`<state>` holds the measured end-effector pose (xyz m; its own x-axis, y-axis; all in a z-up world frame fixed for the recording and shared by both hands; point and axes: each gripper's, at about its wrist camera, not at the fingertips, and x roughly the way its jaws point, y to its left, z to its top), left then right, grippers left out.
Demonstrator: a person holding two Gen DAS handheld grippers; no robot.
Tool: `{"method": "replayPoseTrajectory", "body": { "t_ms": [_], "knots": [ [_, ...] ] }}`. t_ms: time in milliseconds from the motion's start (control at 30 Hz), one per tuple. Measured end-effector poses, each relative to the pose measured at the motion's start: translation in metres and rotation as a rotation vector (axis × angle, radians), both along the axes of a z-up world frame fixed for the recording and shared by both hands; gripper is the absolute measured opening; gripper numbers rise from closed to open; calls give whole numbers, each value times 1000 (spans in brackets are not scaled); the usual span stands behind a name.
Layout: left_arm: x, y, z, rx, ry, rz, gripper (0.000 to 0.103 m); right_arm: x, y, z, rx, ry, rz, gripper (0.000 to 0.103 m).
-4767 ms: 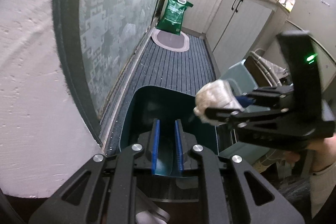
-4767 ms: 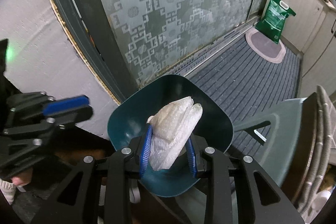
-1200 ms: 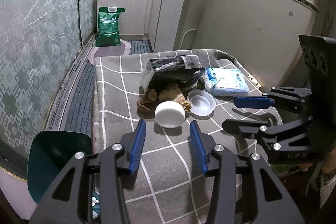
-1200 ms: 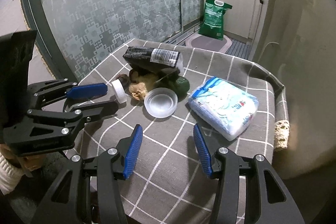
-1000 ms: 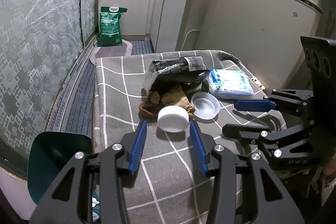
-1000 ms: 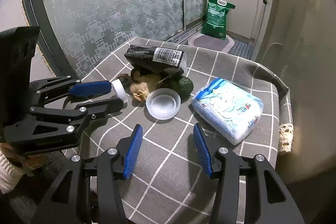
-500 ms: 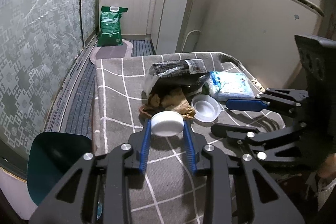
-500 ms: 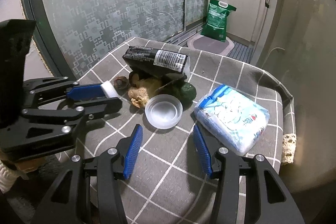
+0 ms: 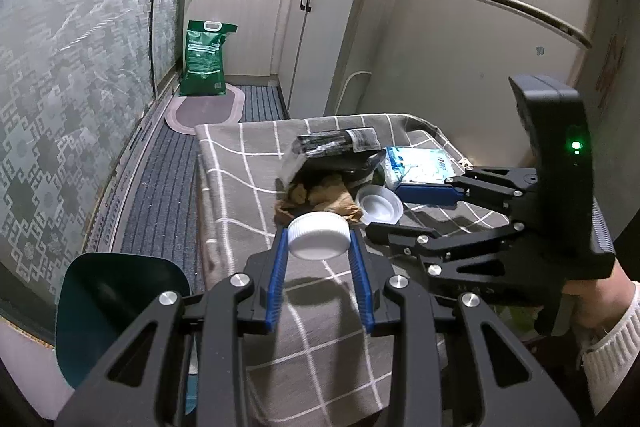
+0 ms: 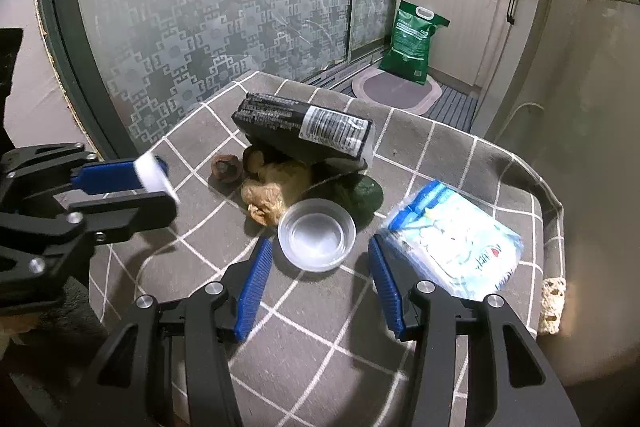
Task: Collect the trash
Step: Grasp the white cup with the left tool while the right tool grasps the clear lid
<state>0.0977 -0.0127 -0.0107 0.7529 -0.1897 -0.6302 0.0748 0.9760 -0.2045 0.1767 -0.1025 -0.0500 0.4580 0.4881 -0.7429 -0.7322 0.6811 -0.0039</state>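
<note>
Left gripper (image 9: 319,250): clenched on white lid (image 9: 319,235) — lifted; next, carry to bin (image 9: 116,303).
Right gripper (image 10: 320,263): jaws released — clear bowl (image 10: 317,233) between the tips, mid-table.

White ribbed lid (image 9: 319,235) is clamped flat between blue pads, lifted above the checked cloth. Clear plastic cup (image 10: 316,233) sits upright beside brown scraps (image 10: 269,191) and a black wrapper (image 10: 304,126).
</note>
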Motion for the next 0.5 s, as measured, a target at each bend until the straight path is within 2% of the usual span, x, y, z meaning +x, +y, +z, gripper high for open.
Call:
{"method": "replayPoseTrajectory", "body": {
  "t_ms": [133,167,200,367,500],
  "knots": [
    [-5,9,1,-4,-1,7,33,3,3,0,0,3,-2,49],
    [-7,11,2,-5,-2,10,32,4,2,0,4,8,-1,41],
    [-9,13,3,-6,-5,11,32,5,3,1,3,11,-5,39],
    [-18,23,7,-10,-17,19,33,-1,7,6,-31,-1,-25,39],
    [-26,36,8,-7,-22,38,33,-13,5,22,-22,-18,-35,39]
  ]
}}
